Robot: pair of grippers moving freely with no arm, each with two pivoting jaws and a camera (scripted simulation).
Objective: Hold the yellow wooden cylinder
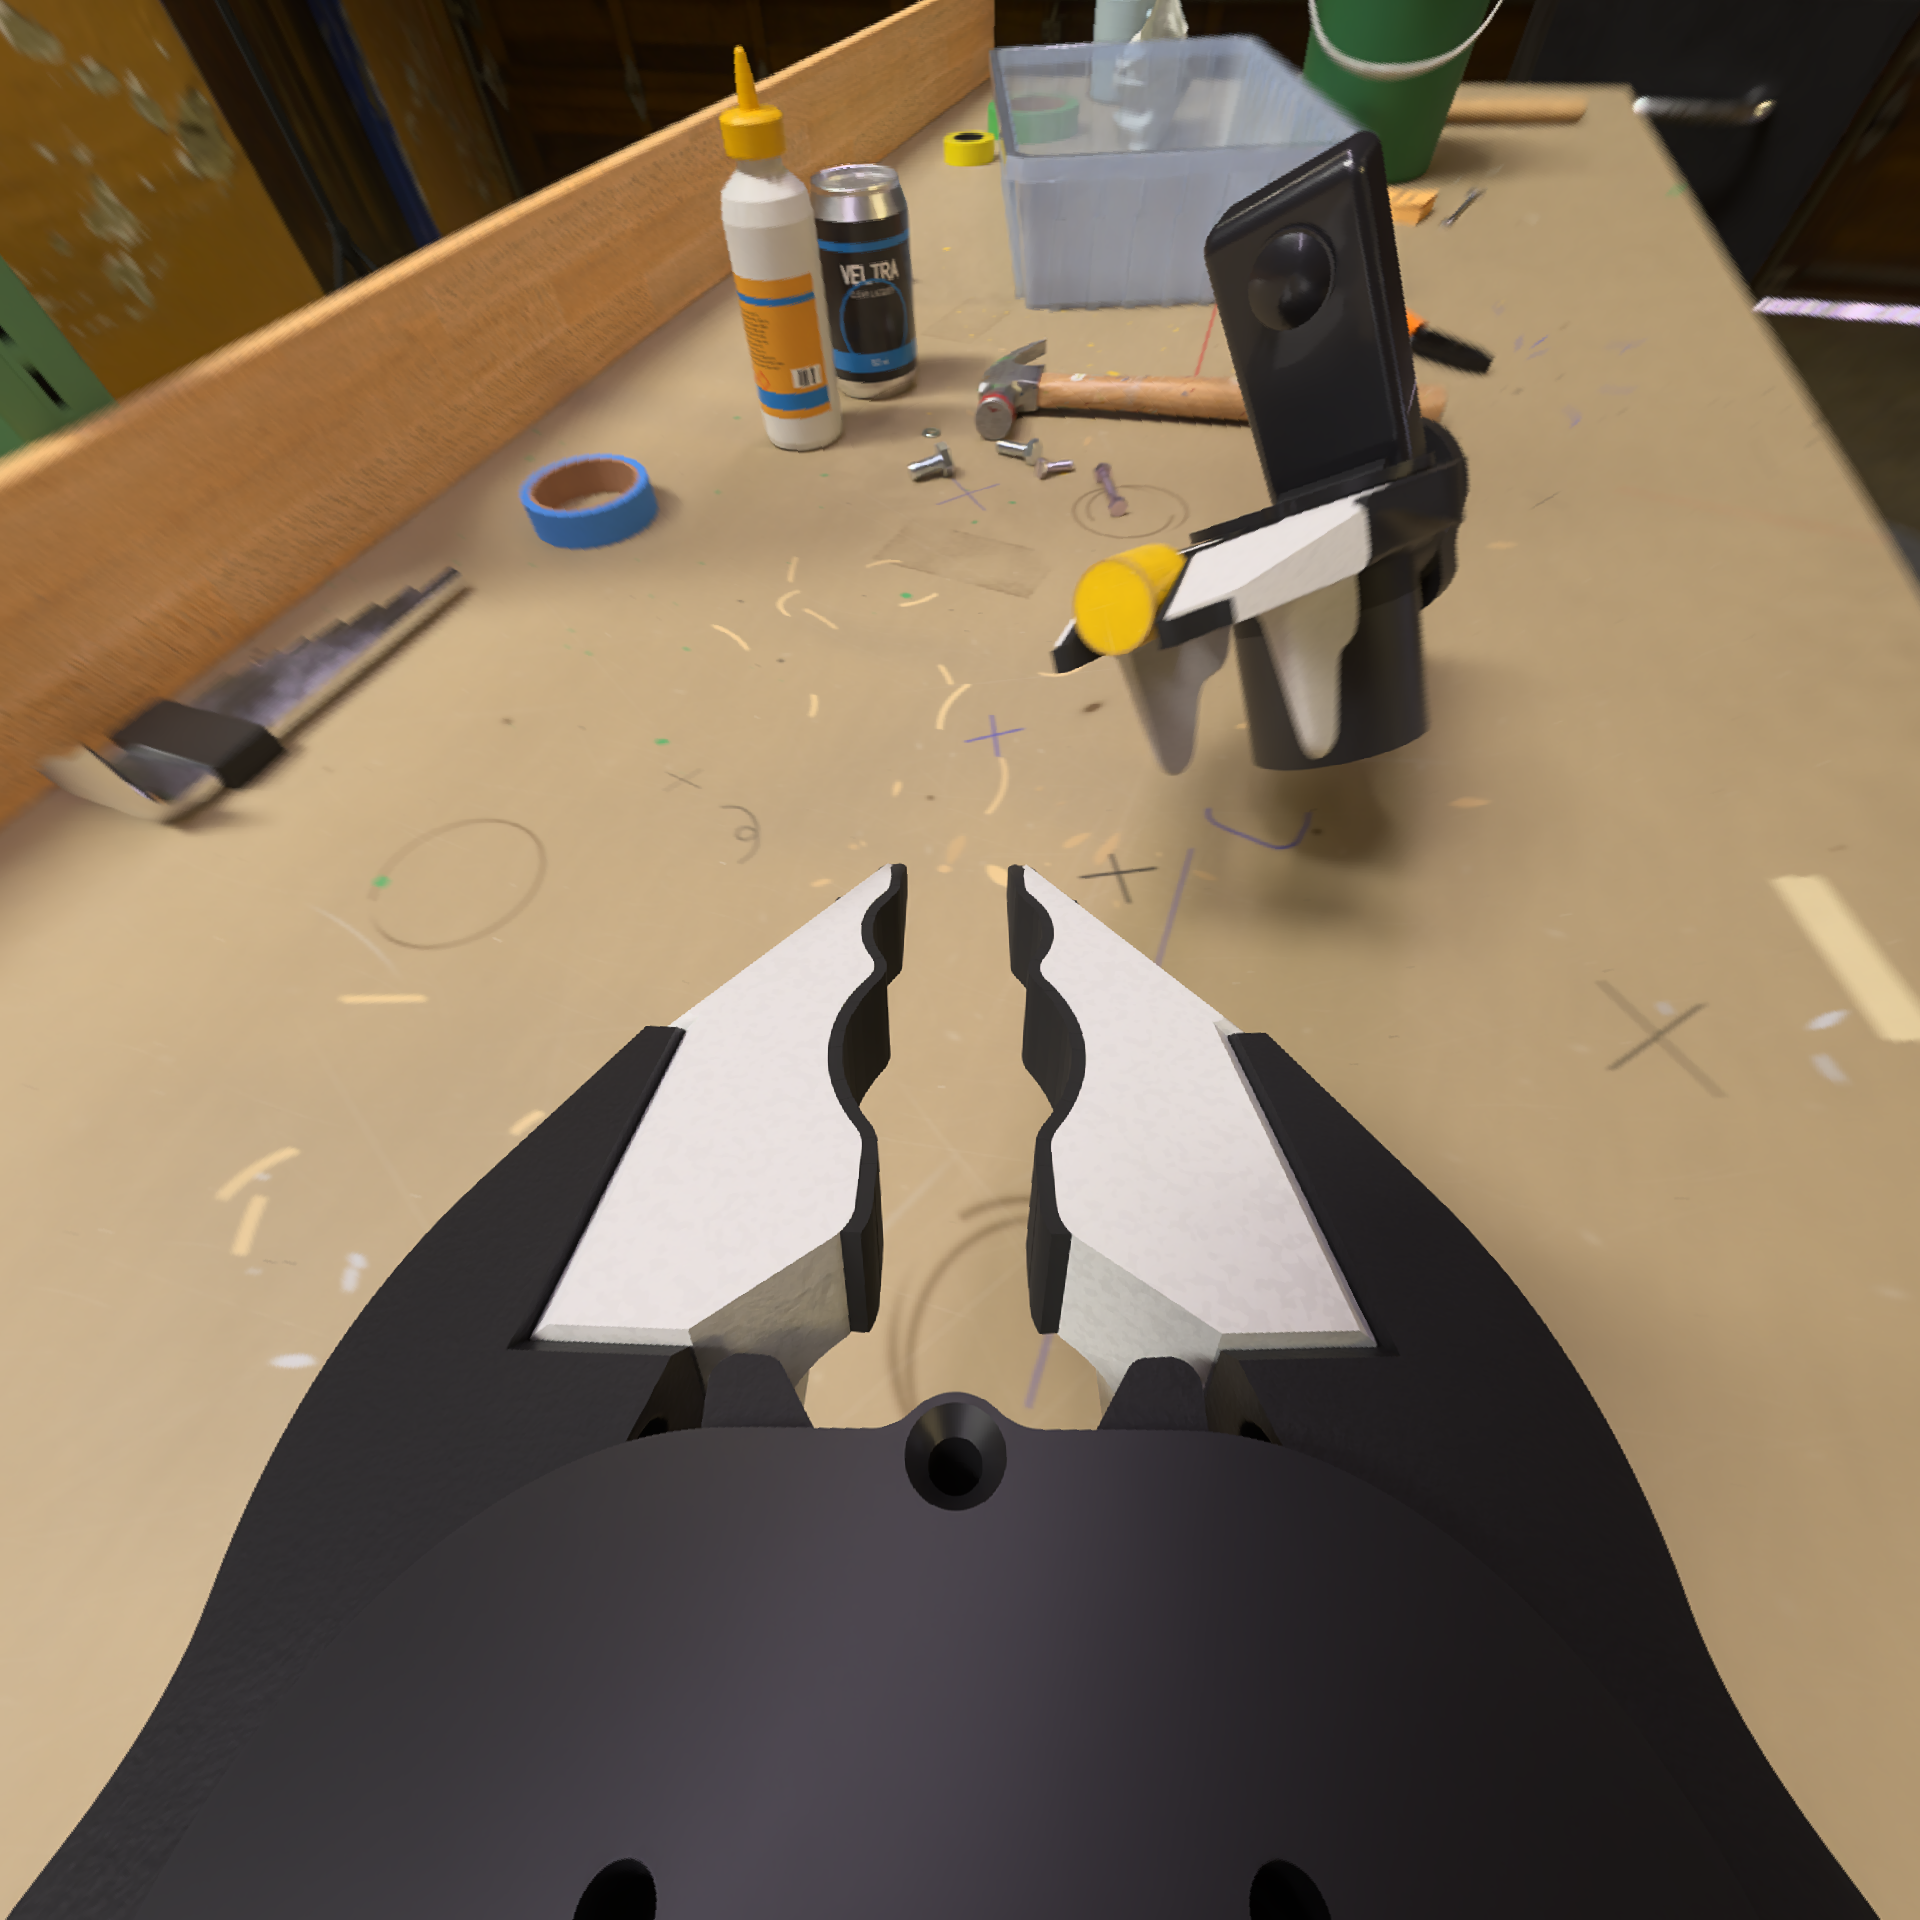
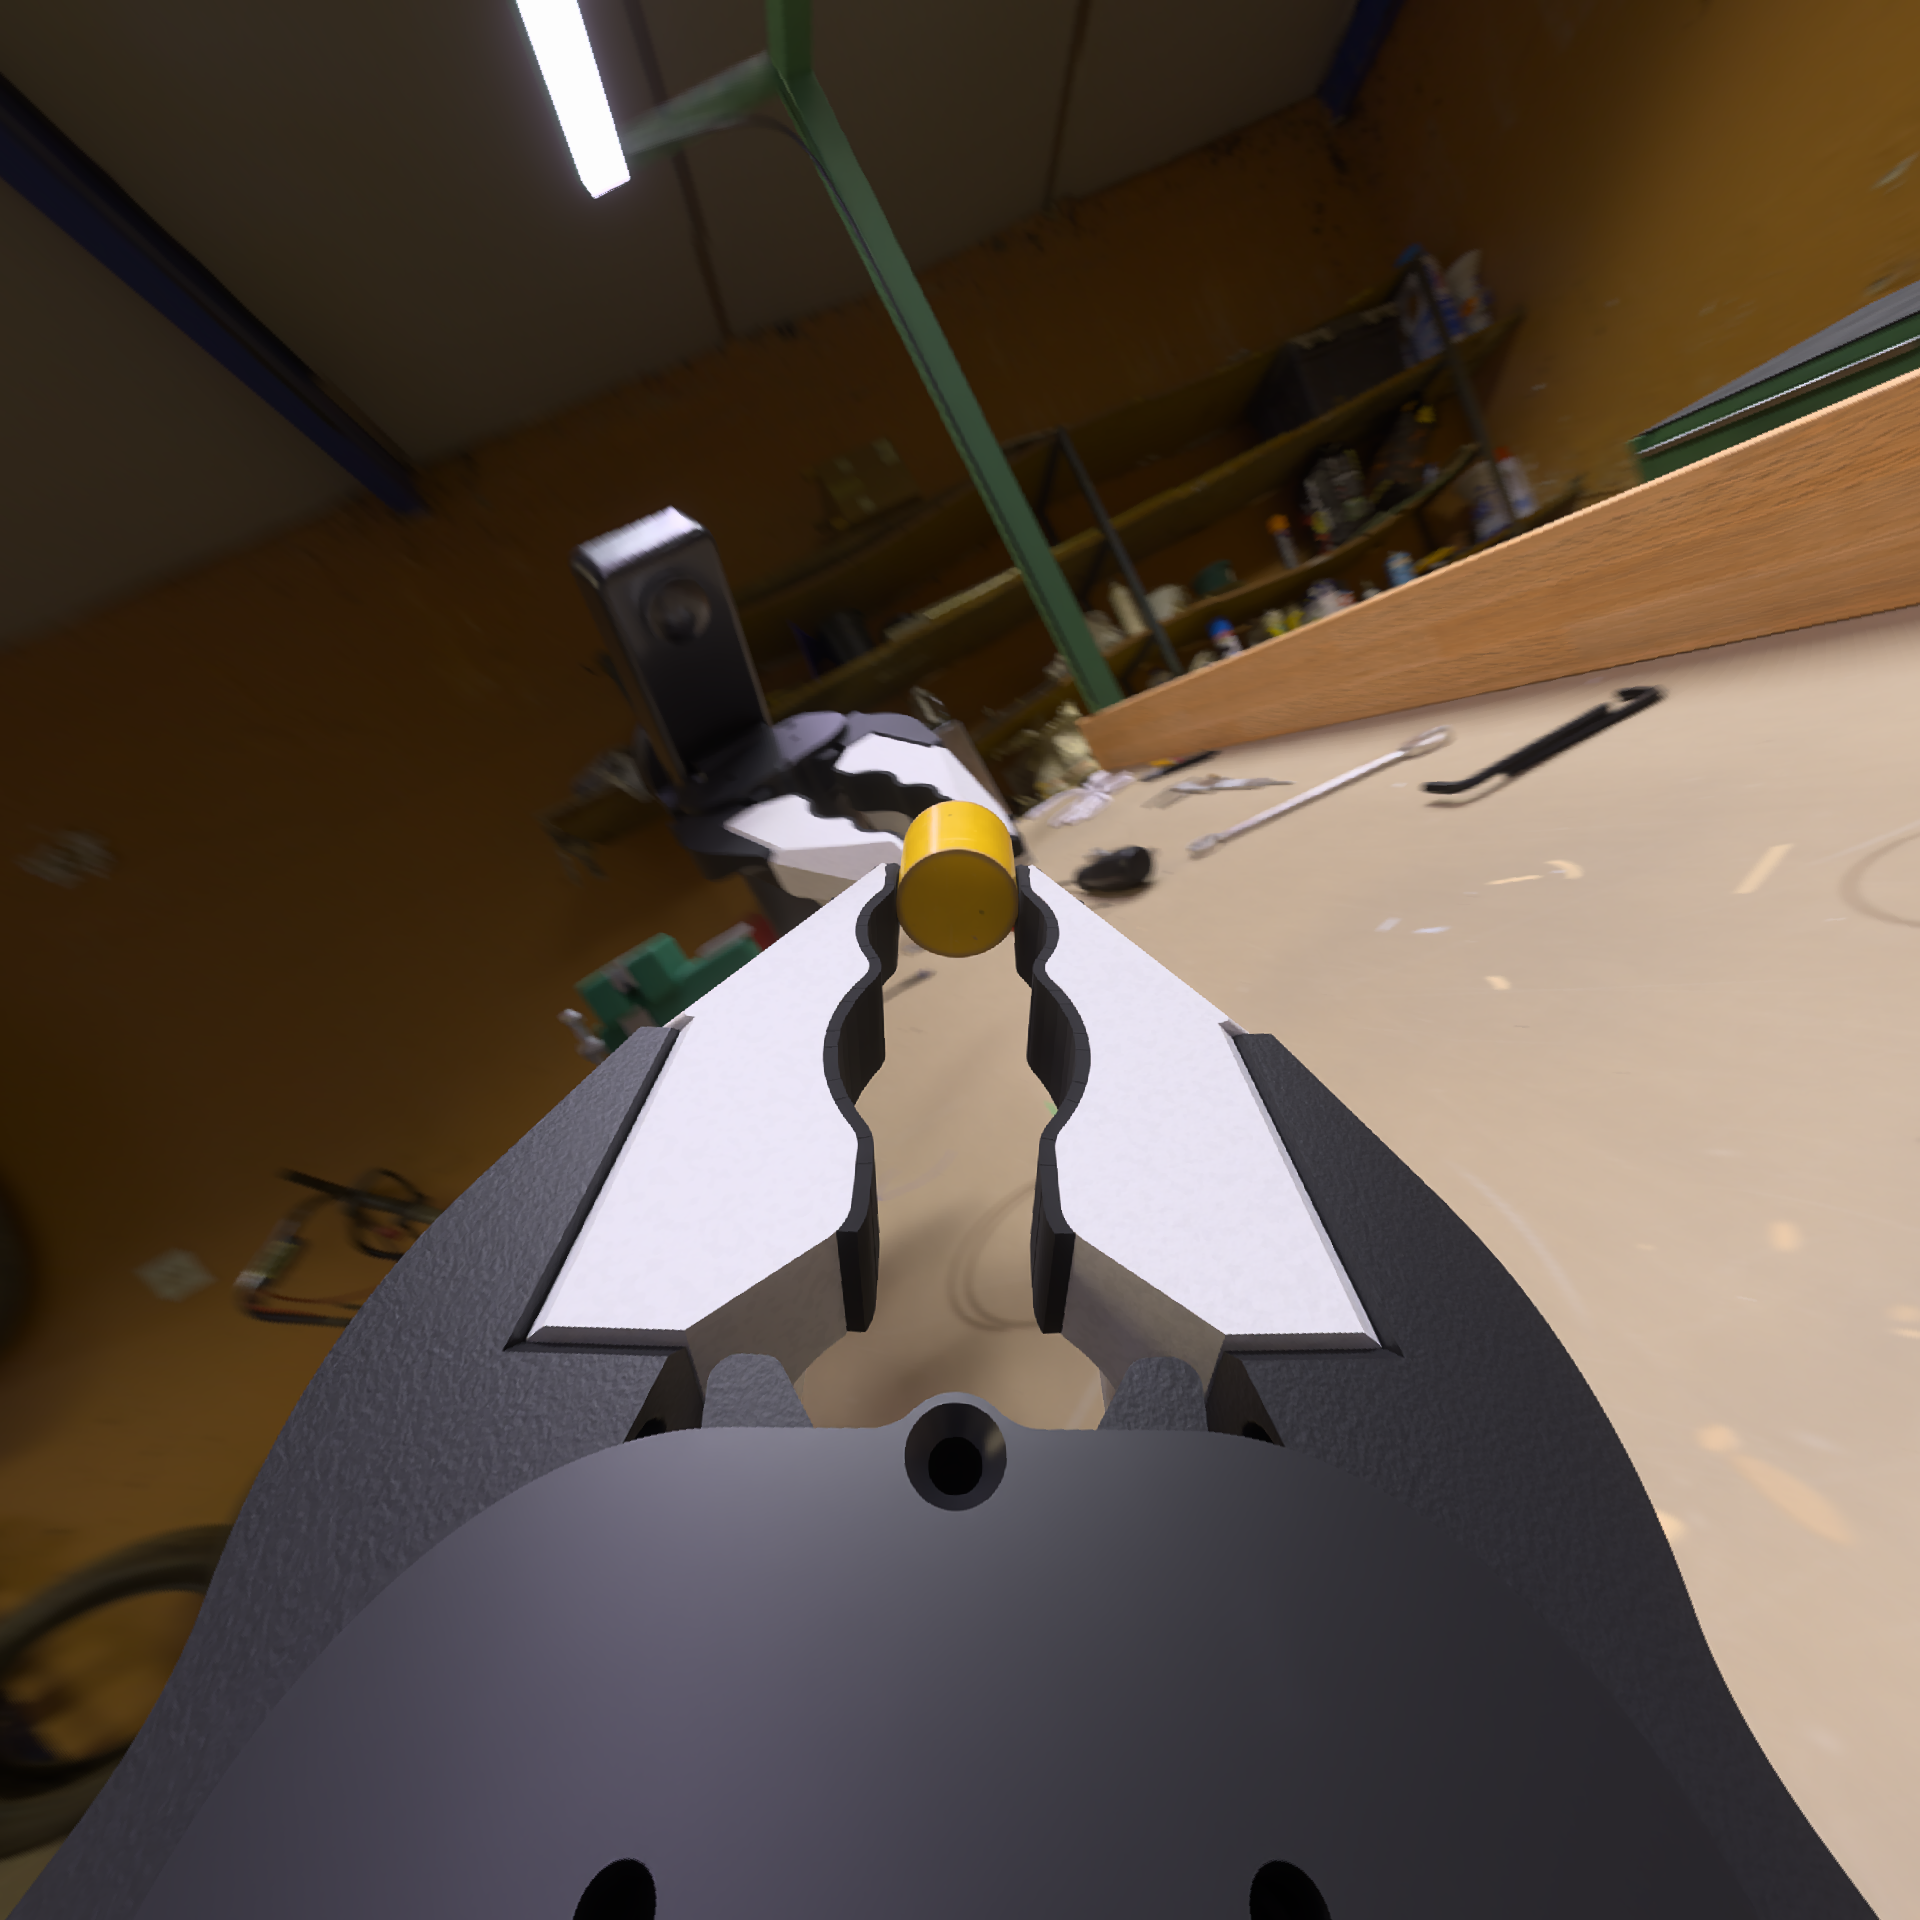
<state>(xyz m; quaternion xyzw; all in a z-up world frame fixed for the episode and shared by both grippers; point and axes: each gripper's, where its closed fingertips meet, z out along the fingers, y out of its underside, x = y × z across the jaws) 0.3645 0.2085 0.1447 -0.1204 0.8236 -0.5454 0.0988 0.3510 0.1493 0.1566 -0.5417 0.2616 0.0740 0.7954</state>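
The yellow wooden cylinder (image 2: pixel 956 896) is short and stubby. My right gripper (image 2: pixel 954 883) is shut on it at the fingertips and holds it above the workbench. In the left wrist view the same cylinder (image 1: pixel 1124 601) shows in the right gripper (image 1: pixel 1117 623), up and to the right of me, off the table. My left gripper (image 1: pixel 956 878) is empty, its jaws a little apart, low over the tan workbench (image 1: pixel 520 1039). It also shows far off in the right wrist view (image 2: pixel 883 800), behind the cylinder.
A blue tape roll (image 1: pixel 589 499), glue bottle (image 1: pixel 777 270), dark can (image 1: pixel 864 281), hammer (image 1: pixel 1101 393), loose screws (image 1: pixel 992 457) and a clear bin (image 1: pixel 1143 177) stand at the back. A saw (image 1: pixel 260 696) lies by the wooden back board (image 1: pixel 416 343). A green bucket (image 1: pixel 1387 73) stands at the far right.
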